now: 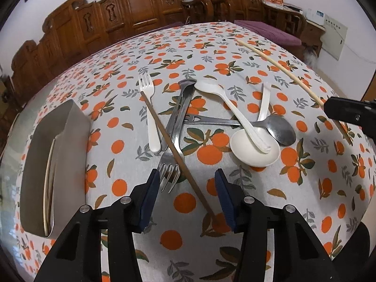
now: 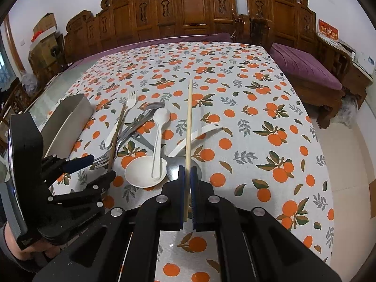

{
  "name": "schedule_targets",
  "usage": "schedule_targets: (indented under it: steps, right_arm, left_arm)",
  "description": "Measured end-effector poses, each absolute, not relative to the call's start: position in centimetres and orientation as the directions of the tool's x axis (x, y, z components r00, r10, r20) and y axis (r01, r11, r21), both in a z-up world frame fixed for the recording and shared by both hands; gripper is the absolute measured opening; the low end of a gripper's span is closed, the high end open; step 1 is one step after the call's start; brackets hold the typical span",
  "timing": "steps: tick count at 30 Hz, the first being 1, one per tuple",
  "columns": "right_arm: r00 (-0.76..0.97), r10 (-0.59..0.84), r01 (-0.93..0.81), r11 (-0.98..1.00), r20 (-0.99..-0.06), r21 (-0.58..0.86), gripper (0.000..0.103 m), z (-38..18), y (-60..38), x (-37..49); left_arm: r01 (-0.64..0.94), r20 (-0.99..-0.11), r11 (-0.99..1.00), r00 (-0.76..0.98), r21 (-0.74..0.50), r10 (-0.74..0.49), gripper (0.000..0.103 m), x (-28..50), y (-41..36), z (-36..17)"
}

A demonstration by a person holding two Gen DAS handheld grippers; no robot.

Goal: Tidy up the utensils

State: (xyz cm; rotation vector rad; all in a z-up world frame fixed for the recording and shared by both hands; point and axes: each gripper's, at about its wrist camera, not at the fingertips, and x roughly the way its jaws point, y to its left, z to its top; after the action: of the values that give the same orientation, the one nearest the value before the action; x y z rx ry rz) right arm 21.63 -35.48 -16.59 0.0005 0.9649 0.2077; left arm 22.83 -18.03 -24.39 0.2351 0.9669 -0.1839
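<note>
Left claw [image 1: 186, 188], above the near part of the utensil pile: its pads stood apart with the brown chopstick [image 1: 174, 148] and the tines of a metal fork [image 1: 169, 176] lying between them, neither pressed. Right claw [image 2: 187, 188]: pads together, clamped on a pale chopstick [image 2: 188, 122] that pointed away toward the far side of the counter [image 2: 258, 122], which was covered by an orange-print cloth. On that cloth lay the pile: a white plastic fork [image 1: 148, 115] at left, a second metal utensil [image 1: 184, 98] crossing the metal fork, a long white spoon [image 1: 225, 108] resting in a white soup spoon [image 1: 255, 151], and a metal spoon [image 1: 280, 128] just right of these. A metal holder [image 1: 58, 141], at the left edge, contained pale chopsticks [image 1: 48, 188].
</note>
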Motion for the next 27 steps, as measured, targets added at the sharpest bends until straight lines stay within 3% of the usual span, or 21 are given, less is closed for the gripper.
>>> schedule_targets:
  steps: [4,7,10,20,22,25,27]
  right_arm:
    - [0.553,0.177,-0.185,0.979,-0.814,0.087,0.006,-16.4,-35.0,21.5]
    - [0.553,0.176,-0.193,0.978,-0.815,0.081,0.006,-16.4,-34.7,21.4]
    - [0.552,0.176,-0.194,0.978,-0.815,0.08,0.006,-16.4,-34.6,21.4]
    - [0.554,0.177,-0.193,0.978,-0.814,0.082,0.006,-16.4,-34.6,21.3]
    - [0.555,0.175,-0.192,0.978,-0.813,0.08,0.006,-16.3,-34.5,21.2]
    - [0.558,0.175,-0.191,0.978,-0.811,0.08,0.006,-16.1,-34.5,21.1]
    - [0.559,0.176,-0.189,0.979,-0.81,0.082,0.006,-16.0,-34.6,21.2]
  left_arm:
    - [0.261,-0.834,0.962,0.546,0.081,-0.078,0.043,22.1,-17.8,-24.2]
    - [0.252,-0.836,0.967,0.539,0.048,-0.099,0.033,21.5,-17.6,-23.9]
    - [0.247,-0.836,0.969,0.536,0.024,-0.116,0.033,21.0,-17.5,-23.7]
    - [0.251,-0.843,0.962,0.535,0.104,-0.048,0.032,20.5,-18.3,-24.4]
    - [0.251,-0.839,0.959,0.543,0.133,-0.025,0.026,20.4,-18.3,-24.6]
    - [0.242,-0.847,0.961,0.531,0.134,-0.016,0.007,20.5,-17.6,-24.9]
    - [0.249,-0.858,0.963,0.512,0.099,-0.044,0.004,20.7,-16.8,-25.0]
